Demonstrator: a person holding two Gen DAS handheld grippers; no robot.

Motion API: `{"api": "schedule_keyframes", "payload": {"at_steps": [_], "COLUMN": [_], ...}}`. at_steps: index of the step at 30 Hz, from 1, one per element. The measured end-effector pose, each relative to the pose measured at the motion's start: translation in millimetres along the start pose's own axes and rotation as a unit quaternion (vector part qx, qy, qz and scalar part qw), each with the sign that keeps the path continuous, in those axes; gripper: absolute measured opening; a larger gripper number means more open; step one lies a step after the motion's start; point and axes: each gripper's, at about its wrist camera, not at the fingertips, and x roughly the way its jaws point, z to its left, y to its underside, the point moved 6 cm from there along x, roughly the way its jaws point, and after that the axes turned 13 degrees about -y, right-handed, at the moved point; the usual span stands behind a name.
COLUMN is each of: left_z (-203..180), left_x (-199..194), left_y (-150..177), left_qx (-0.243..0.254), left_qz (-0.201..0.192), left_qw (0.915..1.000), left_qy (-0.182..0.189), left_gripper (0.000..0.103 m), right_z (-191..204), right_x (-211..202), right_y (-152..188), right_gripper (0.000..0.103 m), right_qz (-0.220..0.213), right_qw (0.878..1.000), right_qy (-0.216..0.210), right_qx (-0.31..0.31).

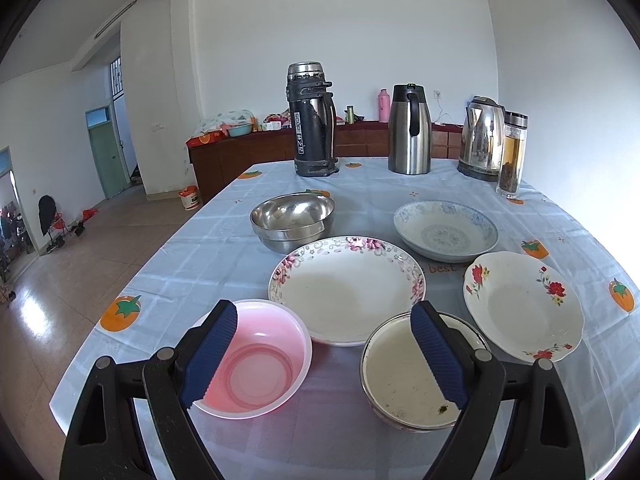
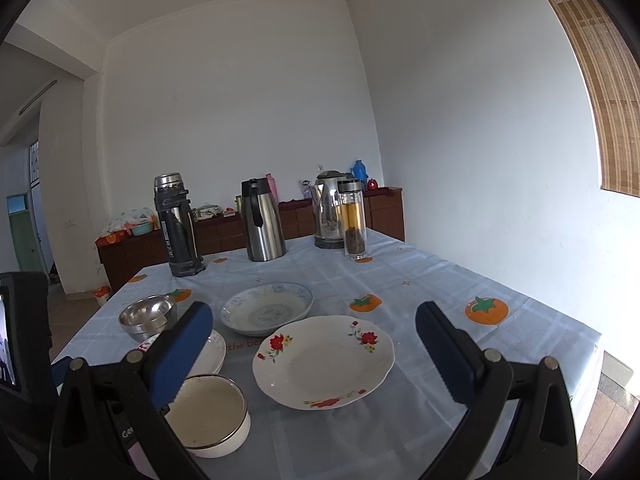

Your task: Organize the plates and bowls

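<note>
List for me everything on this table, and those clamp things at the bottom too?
Steel bowls: two, nested, silver, far left.
Pink bowl: one, near left.
Enamel bowl: one, cream, near centre.
Pink-flowered plate: one, white, centre.
Blue-patterned plate: one, white and blue, far right.
Red-flowered plate: one, white, near right.
Black flask: one, back left.
Steel jug: one, back centre.
Kettle: one, silver, back right.
Tea bottle: one, glass, beside kettle.
Tablecloth: one, pale blue, orange fruit prints.
Left gripper: blue pads, open.
Right gripper: blue pads, open.
</note>
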Motion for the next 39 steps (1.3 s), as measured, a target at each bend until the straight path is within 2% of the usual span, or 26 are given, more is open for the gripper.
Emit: {"api": "schedule_keyframes", "payload": {"at_steps": [8,11,16,20,24,28,29,31,33,36,39], "left_z": [-10.5,-16.4,-29.0,-47.6,-67.9,-98.2,-107.3,-122.1,-132.6,-145.1,-156.1], "left_x": [3.2,4.5,9.2,11.0,10.6,16.8,19.4,23.3,30.0,45.5,54.8], "left_y": [-0.5,-3.1,-12.7,-22.8,-31.2,-34.1,-33.7,-32.5,-29.5,-23.6,-22.7], "left_qx": [0.012,0.022,0.030,0.047,0.071,0.104,0.110,0.118,0.124,0.128,0.143], "left_qz": [0.005,0.009,0.026,0.040,0.042,0.062,0.072,0.091,0.115,0.162,0.180], "left_qw": [0.9999,0.9994,0.9963,0.9919,0.9885,0.9830,0.9809,0.9757,0.9704,0.9612,0.9554], "left_qy": [0.008,0.025,0.076,0.111,0.127,0.138,0.144,0.160,0.172,0.183,0.185], "left_gripper": [0.090,0.090,0.090,0.090,0.090,0.090,0.088,0.070,0.061,0.061,0.061], "right_z": [-10.6,-18.7,-45.4,-68.8,-90.7,-109.3,-114.1,-123.9,-132.5,-144.0,-150.1], "right_x": [5.1,6.9,8.9,21.2,37.4,60.8,67.5,80.4,89.7,99.8,108.5], "right_y": [1.2,-0.1,0.9,5.4,10.7,20.6,24.6,34.7,43.3,53.5,59.1], "right_gripper": [0.103,0.103,0.103,0.097,0.093,0.089,0.086,0.078,0.066,0.066,0.066], "right_qz": [0.004,0.003,0.006,0.036,0.066,0.113,0.128,0.158,0.180,0.204,0.220], "right_qw": [1.000,1.000,1.000,0.999,0.997,0.992,0.990,0.985,0.980,0.973,0.968], "right_qy": [0.003,0.011,0.028,0.032,0.033,0.022,0.017,0.009,0.002,-0.008,-0.015], "right_qx": [0.001,-0.006,-0.004,0.005,0.020,0.041,0.048,0.067,0.086,0.107,0.117]}}
